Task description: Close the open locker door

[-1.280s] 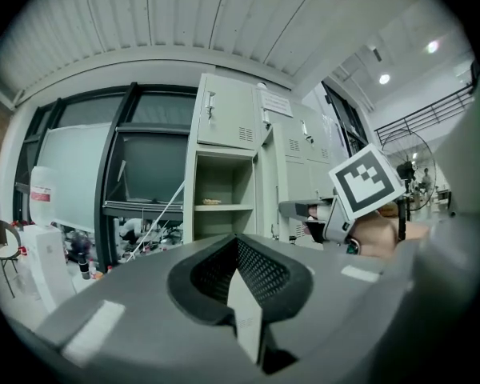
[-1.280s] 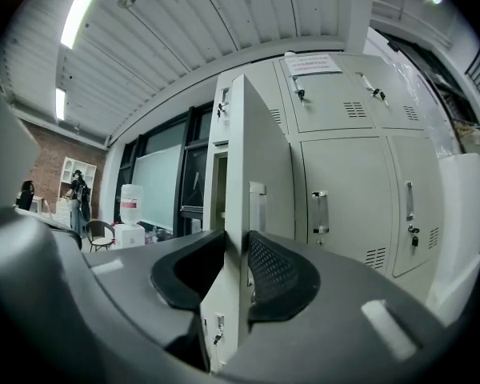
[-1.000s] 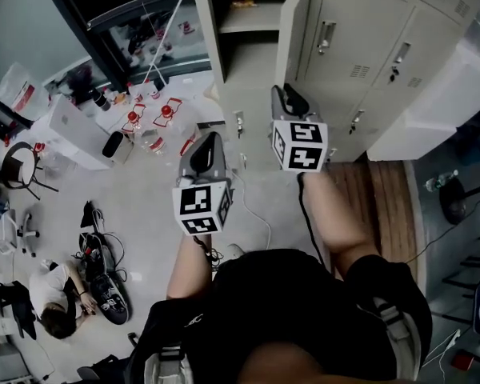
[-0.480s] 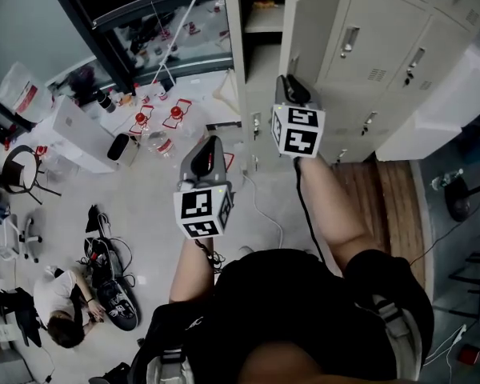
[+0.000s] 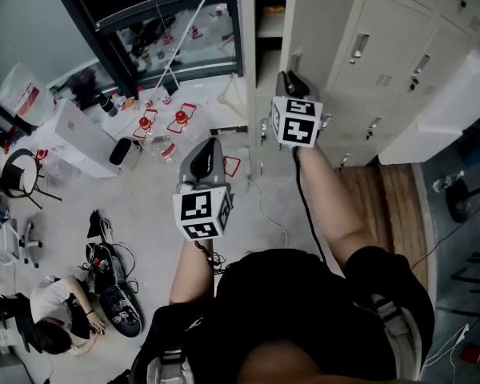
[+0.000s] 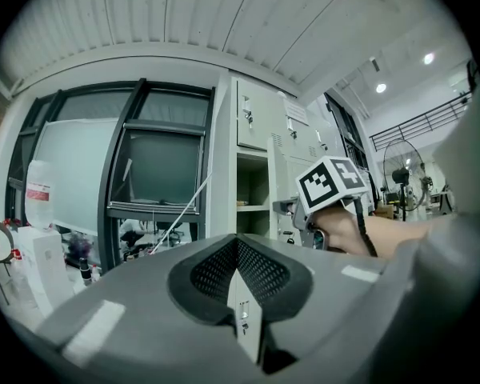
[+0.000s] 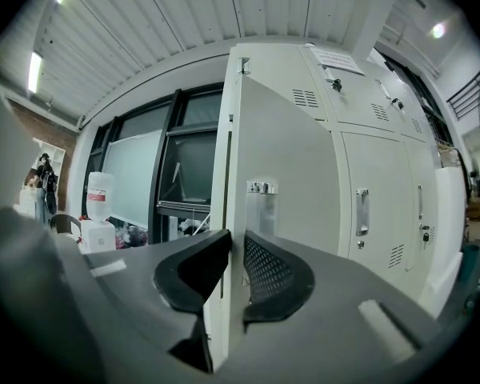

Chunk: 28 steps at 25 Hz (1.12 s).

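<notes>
— At the pale metal lockers (image 5: 400, 46), where's the door?
— The locker door (image 7: 288, 214), a flat panel, stands ajar. The right gripper (image 7: 234, 242) has just been closing, its mesh pads clamping the door's edge.
— And the head view?
— It alone shows cables (image 5: 104, 256) strewn over the floor (image 5: 144, 206), beneath the left gripper (image 5: 210, 144), closed and empty.

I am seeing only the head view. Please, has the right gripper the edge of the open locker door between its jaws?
Observer: Yes. The edge of the locker door fills the gap of the right gripper, whose jaws have just been closing.
Operator: And the left gripper?
Observer: The left gripper is shut, with nothing in it.
Operator: Anything near the right jaws?
Observer: A metal fitting sits on the door just above them.
</notes>
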Each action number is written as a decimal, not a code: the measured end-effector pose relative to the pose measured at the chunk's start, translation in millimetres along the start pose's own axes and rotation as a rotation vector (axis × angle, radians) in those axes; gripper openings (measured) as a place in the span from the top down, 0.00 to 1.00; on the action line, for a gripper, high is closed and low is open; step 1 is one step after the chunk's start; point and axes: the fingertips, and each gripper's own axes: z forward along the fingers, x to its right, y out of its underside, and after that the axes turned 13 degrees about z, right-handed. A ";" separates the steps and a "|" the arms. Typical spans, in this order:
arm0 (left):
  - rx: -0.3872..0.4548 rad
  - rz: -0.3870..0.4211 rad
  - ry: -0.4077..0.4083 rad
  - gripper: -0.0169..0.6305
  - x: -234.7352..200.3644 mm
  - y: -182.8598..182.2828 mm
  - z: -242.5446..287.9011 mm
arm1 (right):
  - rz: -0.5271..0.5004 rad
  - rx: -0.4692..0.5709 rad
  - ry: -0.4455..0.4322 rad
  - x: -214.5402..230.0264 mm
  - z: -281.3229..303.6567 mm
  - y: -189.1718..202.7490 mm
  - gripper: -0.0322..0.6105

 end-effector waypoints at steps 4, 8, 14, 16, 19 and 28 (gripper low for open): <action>0.005 0.005 -0.008 0.97 -12.3 0.1 0.4 | 0.005 -0.008 0.005 -6.7 12.5 0.7 0.84; 0.004 0.011 -0.014 0.97 -23.3 2.3 1.2 | 0.008 -0.011 0.007 -12.5 26.7 0.4 0.84; 0.004 0.023 -0.015 0.97 -38.8 5.9 3.0 | 0.011 -0.019 0.011 -22.9 48.9 0.4 0.85; 0.003 0.024 -0.020 0.97 -45.2 7.0 3.1 | 0.011 -0.017 0.017 -25.9 57.6 -0.8 0.85; 0.002 0.024 -0.032 0.97 -56.9 8.7 1.7 | 0.010 -0.024 0.031 -29.7 70.9 -1.3 0.85; -0.003 0.030 -0.058 0.97 -84.7 14.5 -1.2 | 0.007 -0.031 0.063 -33.9 104.9 -2.4 0.85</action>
